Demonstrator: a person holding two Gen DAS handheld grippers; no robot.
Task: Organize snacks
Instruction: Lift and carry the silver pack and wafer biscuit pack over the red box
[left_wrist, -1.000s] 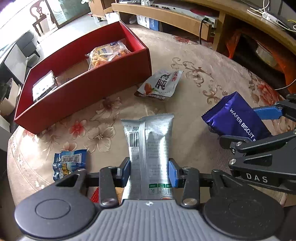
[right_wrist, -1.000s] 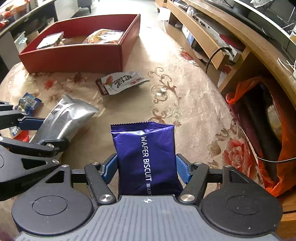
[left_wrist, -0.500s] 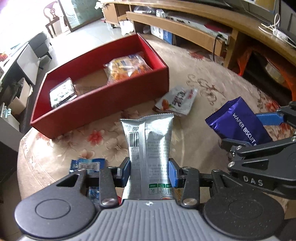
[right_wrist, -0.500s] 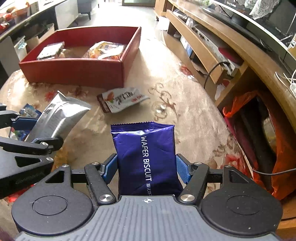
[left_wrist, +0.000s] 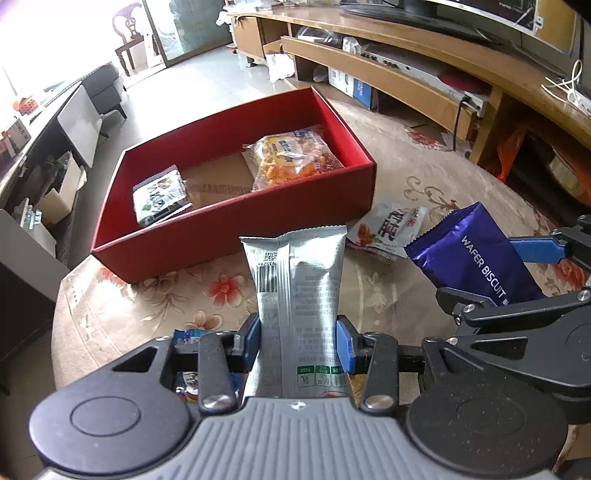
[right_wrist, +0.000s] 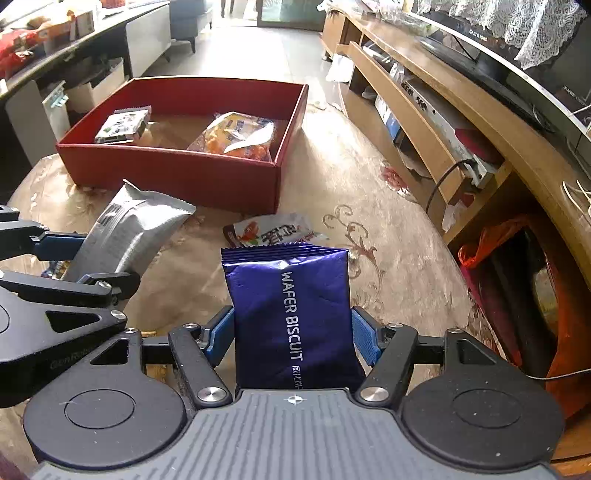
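**A bright living room**

The floor (left_wrist: 207, 85) is pale, shiny tile. Strong light comes in at the far end, where a glass door (left_wrist: 177, 29) stands. A dark wooden chair (left_wrist: 127, 44) is beside it. A long wooden TV stand (right_wrist: 443, 107) runs down one side, with open shelves that hold boxes and a silver player (left_wrist: 406, 64). A black TV (right_wrist: 491, 70) sits on top, with a white lace cloth (right_wrist: 524, 26) over it. An orange bag (right_wrist: 498, 243) sits low beside the stand. On the other side is a grey and white cabinet (left_wrist: 79, 122). Up close is a round table (right_wrist: 388, 221) with a tan cloth full of flowers.
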